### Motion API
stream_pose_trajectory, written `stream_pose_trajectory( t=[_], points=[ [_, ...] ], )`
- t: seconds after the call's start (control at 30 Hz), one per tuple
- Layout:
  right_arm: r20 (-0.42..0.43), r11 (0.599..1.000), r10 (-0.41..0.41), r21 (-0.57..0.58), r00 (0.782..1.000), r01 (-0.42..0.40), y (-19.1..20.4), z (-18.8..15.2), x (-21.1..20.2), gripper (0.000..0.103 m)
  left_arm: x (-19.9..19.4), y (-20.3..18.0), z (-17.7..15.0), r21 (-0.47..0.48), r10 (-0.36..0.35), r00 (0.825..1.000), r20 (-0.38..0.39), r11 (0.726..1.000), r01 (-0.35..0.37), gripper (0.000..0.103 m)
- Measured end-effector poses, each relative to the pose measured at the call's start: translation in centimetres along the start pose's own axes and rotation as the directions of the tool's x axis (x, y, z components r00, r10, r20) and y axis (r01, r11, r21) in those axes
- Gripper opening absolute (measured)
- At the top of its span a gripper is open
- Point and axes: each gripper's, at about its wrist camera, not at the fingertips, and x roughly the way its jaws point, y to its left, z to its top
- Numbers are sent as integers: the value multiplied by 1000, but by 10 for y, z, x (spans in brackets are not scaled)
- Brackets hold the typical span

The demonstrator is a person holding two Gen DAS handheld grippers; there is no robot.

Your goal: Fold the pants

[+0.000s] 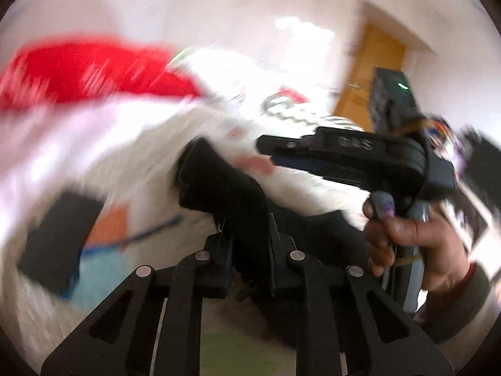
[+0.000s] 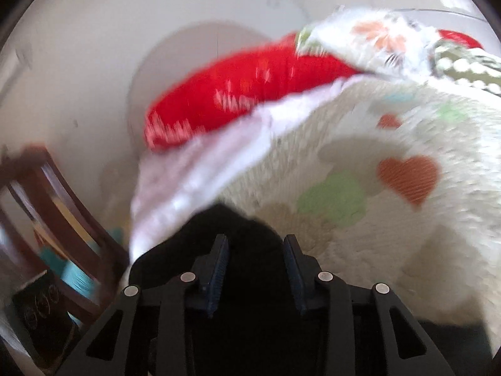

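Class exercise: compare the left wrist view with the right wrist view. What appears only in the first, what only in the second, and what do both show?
Left wrist only: the right gripper seen from the side, the hand holding it, and an orange door.

Right wrist only: a dark wooden chair and an orange heart on the white bedspread.

Both: black pants between the viewing gripper's fingers, and a red cushion.

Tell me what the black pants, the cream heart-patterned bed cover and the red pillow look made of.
Black pants: soft matte fabric, bunching between the fingers; the weave is blurred. Cream heart-patterned bed cover: tufted, chenille-like textile, with ribbed rows showing. Red pillow: bright woven cloth, probably cotton; blur leaves it open.
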Motion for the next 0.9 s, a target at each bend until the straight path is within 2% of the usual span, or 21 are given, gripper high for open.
stream_pose_trajectory(
  t=[0.07,0.1,0.13,0.17,0.2,0.27,0.3,0.37,0.4,0.47,0.53,0.63,0.77,0.83,0.9],
  points=[
    [74,1000,-24,21,997,23,-3,-1,-44,36,-3,-49,-3,197,-44,999,27,980,38,16],
    [118,998,-48,34,992,44,-6,-5,-70,37,-2,-64,-7,249,-63,998,22,967,56,16],
    [153,995,-83,60,985,74,-13,-11,-95,46,4,-87,-16,326,-102,995,-9,940,100,16],
    [165,990,-122,90,979,108,-19,-17,-113,60,8,-102,-24,371,-128,991,-35,919,132,16],
    [164,982,-160,125,973,140,-27,-25,-131,63,15,-120,-35,422,-149,986,-68,892,164,16],
    [140,966,-213,180,967,186,-43,-45,-163,65,26,-140,-52,475,-158,979,-126,857,199,15],
    [125,954,-247,203,961,219,-49,-54,-176,66,30,-146,-59,481,-164,974,-155,849,220,15],
    [110,931,-300,252,948,265,-59,-70,-197,70,35,-150,-72,481,-156,969,-193,845,232,16],
    [119,924,-304,279,945,262,-64,-80,-209,72,36,-149,-76,481,-153,968,-201,845,234,16],
    [151,917,-275,339,949,212,-71,-99,-223,84,36,-144,-76,471,-162,964,-210,848,245,16],
    [160,905,-229,399,960,149,-78,-115,-224,85,31,-138,-73,446,-176,960,-217,857,258,16],
    [123,897,-150,434,981,83,-76,-129,-203,85,35,-136,-66,424,-187,957,-223,865,269,16],
    [35,882,-107,465,994,79,-72,-137,-162,86,33,-140,-77,453,-172,961,-218,854,255,16],
    [69,868,-57,496,996,15,-72,-137,-150,86,32,-141,-81,464,-169,962,-213,849,252,16],
    [94,865,-38,501,995,-14,-73,-134,-142,84,30,-142,-82,474,-165,964,-210,845,248,16]
  ],
)
